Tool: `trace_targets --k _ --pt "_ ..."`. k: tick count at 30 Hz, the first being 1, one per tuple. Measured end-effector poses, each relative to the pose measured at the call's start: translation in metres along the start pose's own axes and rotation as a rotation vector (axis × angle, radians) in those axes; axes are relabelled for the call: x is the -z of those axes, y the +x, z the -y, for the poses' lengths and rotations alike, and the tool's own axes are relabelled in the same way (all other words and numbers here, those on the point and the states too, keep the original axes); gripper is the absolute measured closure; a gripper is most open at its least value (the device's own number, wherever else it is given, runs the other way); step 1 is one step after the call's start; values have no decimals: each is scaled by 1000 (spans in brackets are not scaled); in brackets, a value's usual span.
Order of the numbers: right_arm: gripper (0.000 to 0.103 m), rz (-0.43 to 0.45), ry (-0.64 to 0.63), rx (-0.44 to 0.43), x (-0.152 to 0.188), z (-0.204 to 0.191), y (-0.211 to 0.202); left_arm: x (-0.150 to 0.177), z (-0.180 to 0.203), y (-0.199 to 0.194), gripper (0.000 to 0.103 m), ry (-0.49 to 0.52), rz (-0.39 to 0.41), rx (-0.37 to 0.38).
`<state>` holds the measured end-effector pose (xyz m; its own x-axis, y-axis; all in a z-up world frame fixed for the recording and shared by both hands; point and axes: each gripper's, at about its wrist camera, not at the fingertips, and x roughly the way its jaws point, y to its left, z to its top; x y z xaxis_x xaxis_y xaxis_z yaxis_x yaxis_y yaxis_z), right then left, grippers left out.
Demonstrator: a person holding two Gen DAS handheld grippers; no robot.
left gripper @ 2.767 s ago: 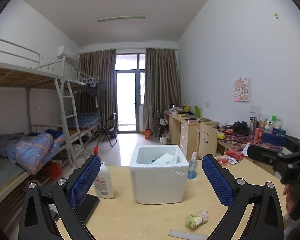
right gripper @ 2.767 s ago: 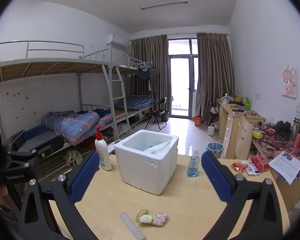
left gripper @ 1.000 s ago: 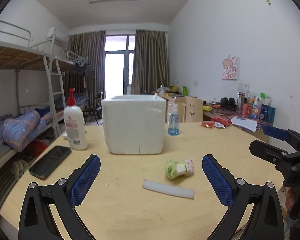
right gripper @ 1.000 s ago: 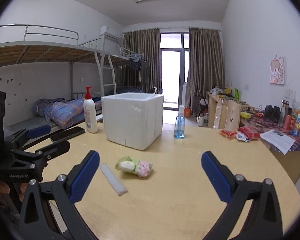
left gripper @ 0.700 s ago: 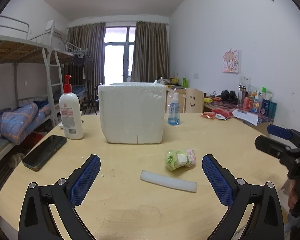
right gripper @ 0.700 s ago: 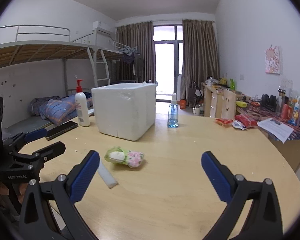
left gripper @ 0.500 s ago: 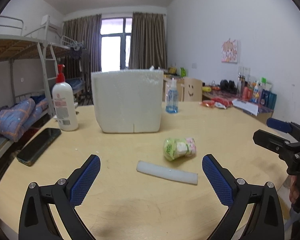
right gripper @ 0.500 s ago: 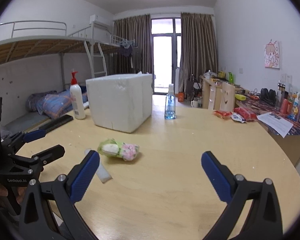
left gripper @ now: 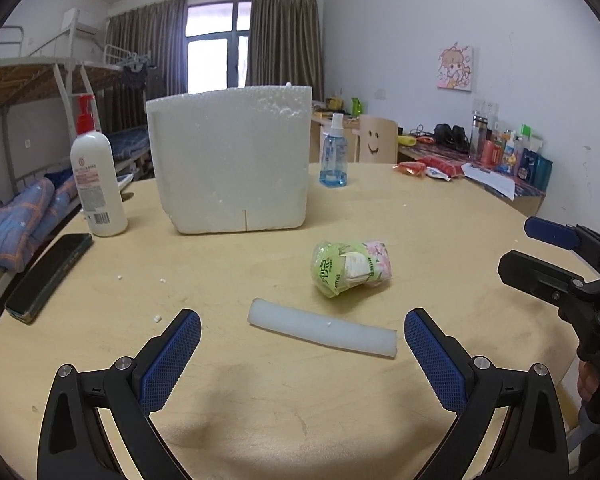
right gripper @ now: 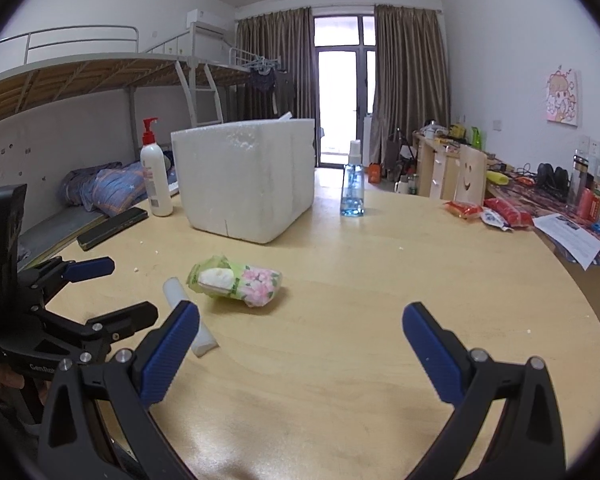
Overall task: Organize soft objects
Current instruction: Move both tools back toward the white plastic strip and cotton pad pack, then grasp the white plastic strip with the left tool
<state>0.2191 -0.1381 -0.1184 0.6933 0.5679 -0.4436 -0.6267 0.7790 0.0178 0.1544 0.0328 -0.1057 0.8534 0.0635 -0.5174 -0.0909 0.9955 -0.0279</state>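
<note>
Item: round pale wooden table (left gripper: 440,216), worksite.

Item: my left gripper (left gripper: 302,344), black frame with blue ribbed pads. Jaws spread wide, nothing between them. It hangs low over the near part of the table, with the foam strip lying just ahead between the fingertips.

Item: my right gripper (right gripper: 300,340), same build. Jaws wide apart, empty. It points at bare tabletop to the right of the two loose objects.

Item: white soft foam strip (left gripper: 322,328), long and flat. Lies loose on the table, near edge, untouched. Not stowed.

Item: small squashy packet in green and pink floral plastic wrap (left gripper: 350,267), apparently tissues. Lies on its side just beyond the strip, apart from it. Not stowed.

Item: white polystyrene foam box (left gripper: 232,160), open-topped, standing upright further back. I take this to be the destination. From this low angle I cannot see inside, so I cannot say what it already holds.

Bystanders, not mine to move: white pump bottle with red top (left gripper: 96,172), blue clear spray bottle (left gripper: 334,156), black phone (left gripper: 48,272) lying flat at the left.

Progress, as I judge it: two soft pieces remain out on the table, neither yet grasped. Outstanding: close on the strip, carry it to the box, then the packet.
</note>
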Motion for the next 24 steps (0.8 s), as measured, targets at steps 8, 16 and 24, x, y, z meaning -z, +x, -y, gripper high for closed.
trace_targets --k 8,16,24 --pt "0 -28 -8 -32 -4 9 10 -7 1 18 1 -51 -74 -26" --pt "0 -54 -32 -107 -7 24 19 -6 14 30 3 -107 -133 -115" --pt "0 -65 -60 -170 -12 37 27 -7 23 46 23 -216 -202 -199"
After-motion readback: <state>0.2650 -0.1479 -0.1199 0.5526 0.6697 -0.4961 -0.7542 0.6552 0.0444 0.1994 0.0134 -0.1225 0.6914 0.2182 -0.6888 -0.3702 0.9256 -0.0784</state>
